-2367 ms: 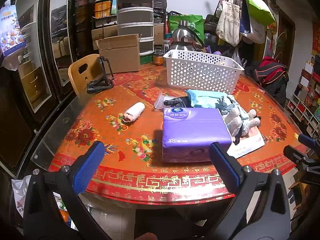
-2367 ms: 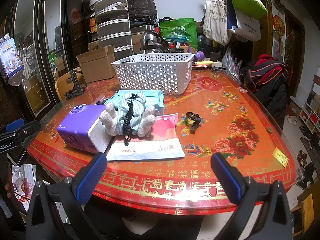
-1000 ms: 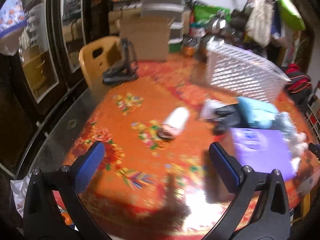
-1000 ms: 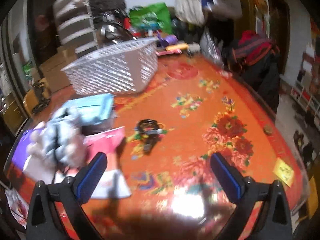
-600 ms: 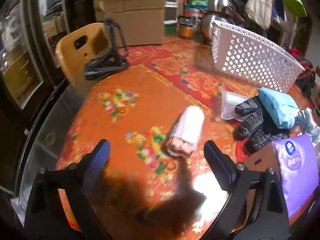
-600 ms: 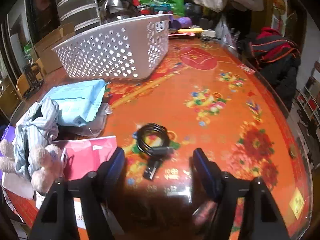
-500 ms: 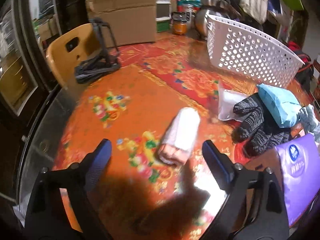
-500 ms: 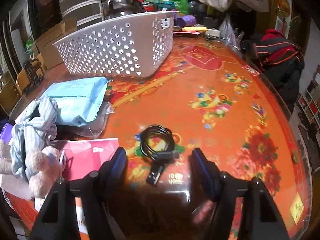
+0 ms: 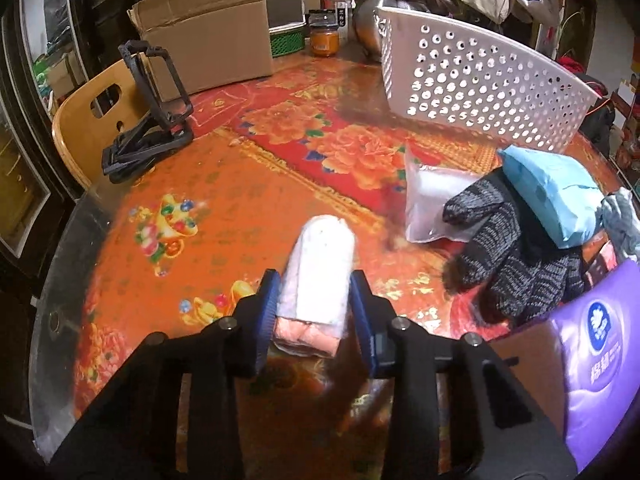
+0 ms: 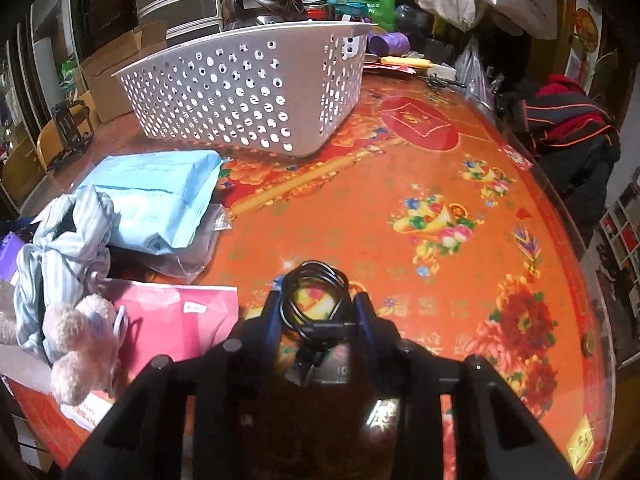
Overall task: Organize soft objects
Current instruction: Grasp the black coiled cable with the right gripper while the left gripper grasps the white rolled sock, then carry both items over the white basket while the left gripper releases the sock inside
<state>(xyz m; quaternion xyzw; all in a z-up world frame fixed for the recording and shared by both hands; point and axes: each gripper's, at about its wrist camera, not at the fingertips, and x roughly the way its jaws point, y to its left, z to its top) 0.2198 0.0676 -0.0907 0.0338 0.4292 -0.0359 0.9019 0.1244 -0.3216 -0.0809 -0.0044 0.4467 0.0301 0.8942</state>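
Observation:
My left gripper (image 9: 314, 292) is shut on a rolled white and pink towel (image 9: 320, 268) that lies on the orange table (image 9: 224, 208). My right gripper (image 10: 316, 312) is shut on a coiled black cable (image 10: 314, 296) on the same table (image 10: 440, 184). A white perforated basket (image 9: 476, 76) stands behind, and it also shows in the right wrist view (image 10: 248, 88). Dark knit gloves (image 9: 508, 252), a light blue packet (image 9: 556, 196), a purple tissue pack (image 9: 600, 368), striped blue cloth (image 10: 64, 236) and a plush toy (image 10: 80, 340) lie between the grippers.
A black phone stand (image 9: 148, 120), a cardboard box (image 9: 208, 28) and a wooden chair (image 9: 92, 120) are at the far left. A clear plastic bag (image 9: 432, 204) lies by the gloves. A pink packet (image 10: 176, 320) lies left of the cable. Bags and clutter crowd the table's far edge.
Both grippers moved forward and down from the table's near edge. The left one closed around the rolled towel. The right one closed around the black cable.

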